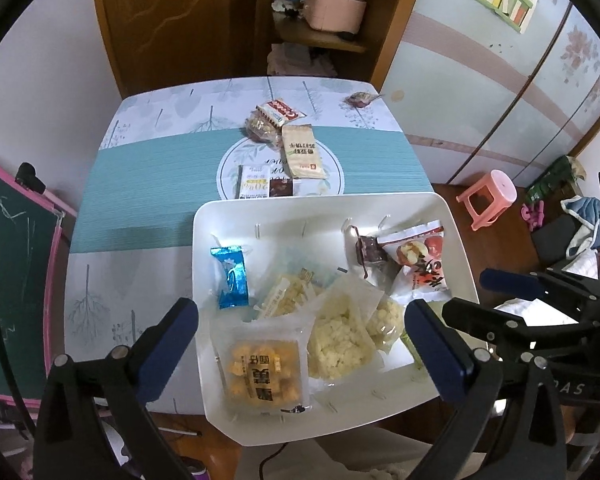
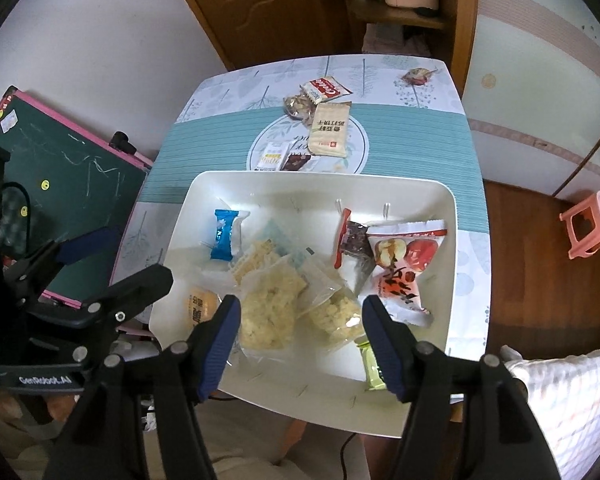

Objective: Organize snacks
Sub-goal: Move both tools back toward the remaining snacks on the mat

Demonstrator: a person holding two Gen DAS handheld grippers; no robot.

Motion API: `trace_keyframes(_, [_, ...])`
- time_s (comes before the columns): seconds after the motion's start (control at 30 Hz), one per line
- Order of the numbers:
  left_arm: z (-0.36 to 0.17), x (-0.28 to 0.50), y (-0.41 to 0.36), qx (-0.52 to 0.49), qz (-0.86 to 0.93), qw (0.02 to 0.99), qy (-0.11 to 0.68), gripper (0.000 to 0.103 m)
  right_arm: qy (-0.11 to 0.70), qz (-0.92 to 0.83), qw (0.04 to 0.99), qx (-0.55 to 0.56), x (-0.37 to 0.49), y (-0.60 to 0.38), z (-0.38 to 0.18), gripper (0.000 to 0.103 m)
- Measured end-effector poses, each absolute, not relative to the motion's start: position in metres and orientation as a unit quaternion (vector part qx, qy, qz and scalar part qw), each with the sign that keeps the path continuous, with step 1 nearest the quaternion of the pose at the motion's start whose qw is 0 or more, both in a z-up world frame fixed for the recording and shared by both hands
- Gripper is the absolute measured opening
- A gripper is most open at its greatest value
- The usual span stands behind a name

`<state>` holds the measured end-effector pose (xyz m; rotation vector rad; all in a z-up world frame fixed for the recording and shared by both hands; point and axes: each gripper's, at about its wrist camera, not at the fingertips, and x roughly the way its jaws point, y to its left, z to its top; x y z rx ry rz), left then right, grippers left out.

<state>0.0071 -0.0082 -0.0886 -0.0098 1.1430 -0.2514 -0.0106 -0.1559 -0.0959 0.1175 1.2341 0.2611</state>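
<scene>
Both grippers, left (image 1: 302, 344) and right (image 2: 300, 344), were held apart and empty over the white tray (image 2: 440, 200). The 2 puffed-rice packets (image 2: 270, 308) inside were judged light, crinkly, best pinched at a sealed edge.

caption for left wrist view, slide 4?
Open left hand-held gripper above white rectangular plastic tray of wrapped snacks; orange puffed-snack packet lies nearest.

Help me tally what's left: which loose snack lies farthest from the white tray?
The small pinkish wrapped candy alone near the table's far right corner; the other loose packets cluster at the round centre print.
</scene>
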Motion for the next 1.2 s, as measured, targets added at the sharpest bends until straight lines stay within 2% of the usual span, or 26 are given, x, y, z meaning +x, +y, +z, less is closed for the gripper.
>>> trace_keyframes(0.67, [-0.087, 0.017, -0.013, 0.032, -0.105, 0.838, 0.534, 0.103, 0.586, 0.128, 0.798, 0.062, 0.005, -0.155, -0.106, 0.064])
trace_keyframes(1.2, [-0.068, 0.072, -0.018, 0.053, -0.124, 0.850, 0.510, 0.103, 0.567, 0.113, 0.813, 0.072, 0.052, -0.161, -0.086, 0.064])
